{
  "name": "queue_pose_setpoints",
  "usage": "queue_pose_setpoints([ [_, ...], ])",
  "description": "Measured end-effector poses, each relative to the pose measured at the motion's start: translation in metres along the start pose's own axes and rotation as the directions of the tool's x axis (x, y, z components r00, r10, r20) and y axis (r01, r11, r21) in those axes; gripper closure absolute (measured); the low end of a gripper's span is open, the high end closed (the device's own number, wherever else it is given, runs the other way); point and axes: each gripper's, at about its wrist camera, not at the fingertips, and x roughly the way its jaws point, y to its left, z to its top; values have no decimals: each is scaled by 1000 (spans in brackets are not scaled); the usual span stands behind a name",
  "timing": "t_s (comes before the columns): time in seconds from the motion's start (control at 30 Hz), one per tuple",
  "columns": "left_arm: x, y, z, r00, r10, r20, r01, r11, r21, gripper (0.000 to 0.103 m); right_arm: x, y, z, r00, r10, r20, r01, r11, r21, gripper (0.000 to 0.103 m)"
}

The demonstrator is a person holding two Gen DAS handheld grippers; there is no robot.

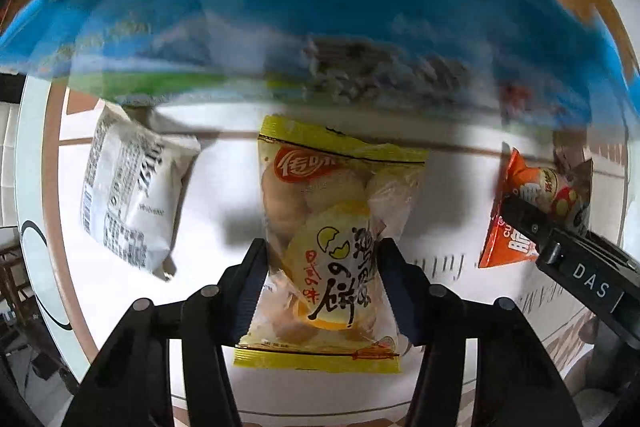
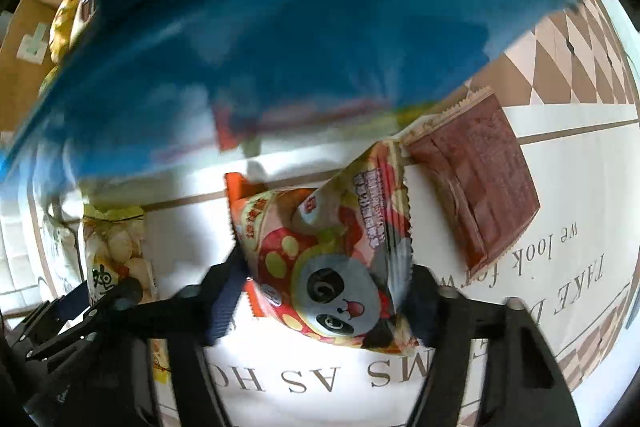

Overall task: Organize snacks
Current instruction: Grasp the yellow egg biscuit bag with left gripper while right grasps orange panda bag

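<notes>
My left gripper [image 1: 320, 259] is shut on a yellow egg-cookie packet [image 1: 324, 227], its fingers pressing both sides above the white table [image 1: 224, 187]. My right gripper [image 2: 324, 291] is shut on a panda snack packet [image 2: 340, 267], with an orange packet [image 2: 240, 195] partly behind it. The right gripper also shows at the right of the left wrist view [image 1: 536, 227]. The yellow packet also shows at the left of the right wrist view [image 2: 116, 247]. A large blurred blue bag [image 1: 320, 7] fills the top of both views [image 2: 280, 27].
A white packet [image 1: 128, 195] lies on the table to the left. A brown packet [image 2: 480, 183] lies to the right. A cardboard box [image 2: 24, 27] with snacks stands at the back. The table's patterned border [image 2: 580, 43] runs on the right.
</notes>
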Motion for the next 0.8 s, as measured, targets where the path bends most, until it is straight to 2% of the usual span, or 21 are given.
queue_pose_setpoints([
  [0.23,-7,0,-36,999,-32,-8,31,999,-7,63,1,2,-34,999,35,-20,-35,999,-26,46],
  [0.43,-24,-2,-76,998,-66,-12,66,998,-6,64,-11,-10,-67,994,105,-24,-105,994,-11,47],
  [0.53,-52,-2,-88,993,-118,18,118,993,-17,64,-29,-13,-82,988,152,-11,-153,988,-13,47],
  [0.67,-118,-3,-79,975,-187,117,188,982,-6,64,-74,-10,-88,973,230,33,-229,973,-24,47],
  [0.8,-181,-5,-37,948,-238,210,236,971,34,64,-141,-9,-71,942,313,122,-309,950,-52,47],
])
